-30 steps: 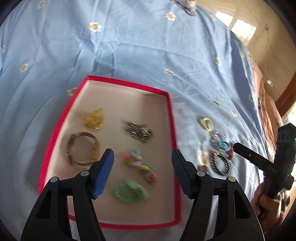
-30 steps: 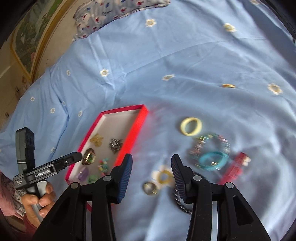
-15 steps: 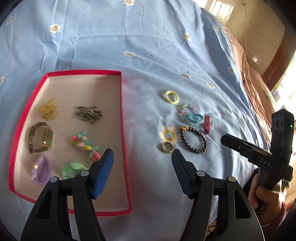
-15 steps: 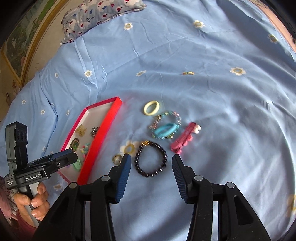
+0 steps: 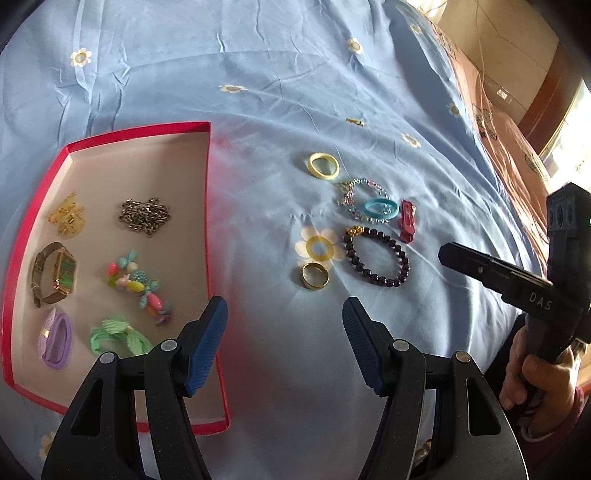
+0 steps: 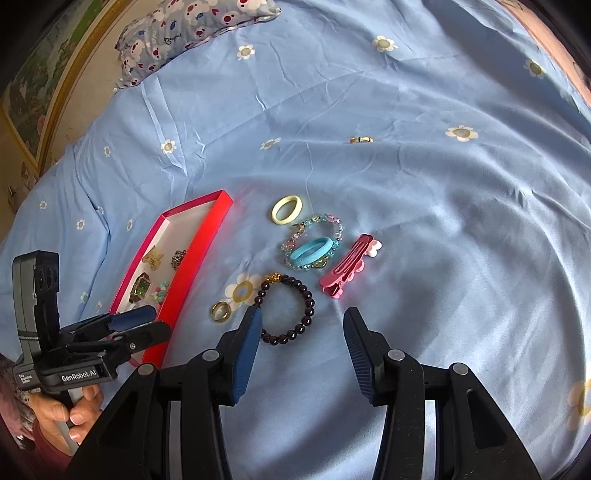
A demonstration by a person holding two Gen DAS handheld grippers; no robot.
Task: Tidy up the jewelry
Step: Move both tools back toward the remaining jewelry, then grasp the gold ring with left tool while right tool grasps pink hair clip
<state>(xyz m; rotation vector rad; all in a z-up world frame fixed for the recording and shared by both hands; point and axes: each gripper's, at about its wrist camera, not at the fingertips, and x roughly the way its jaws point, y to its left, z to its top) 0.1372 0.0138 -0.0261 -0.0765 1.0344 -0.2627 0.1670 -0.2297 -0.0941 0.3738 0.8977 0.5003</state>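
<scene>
A red-rimmed tray (image 5: 207, 173) (image 6: 199, 243) on the blue bedsheet holds a watch (image 5: 59, 273), a dark chain (image 5: 146, 216), a gold clip, coloured beads and green and purple hair ties. Right of it lie a gold ring (image 5: 314, 276) (image 6: 221, 311), a dark bead bracelet (image 5: 376, 258) (image 6: 291, 310), a yellow ring (image 5: 324, 166), a blue hair tie (image 6: 312, 252) on a crystal bracelet, and a pink hair clip (image 6: 347, 271). My left gripper (image 5: 284, 343) is open and empty just short of the gold ring. My right gripper (image 6: 301, 350) is open and empty over the bead bracelet's near edge.
A small gold ring (image 6: 361, 139) lies alone farther back on the sheet. A patterned pillow (image 6: 192, 26) lies at the far edge. A framed picture (image 6: 33, 92) leans at the left. Wooden furniture (image 5: 546, 85) stands beyond the bed's right side.
My left gripper has swung right from over the tray to the loose jewelry. My right gripper has pulled back and now looks at the whole group. Both stayed open.
</scene>
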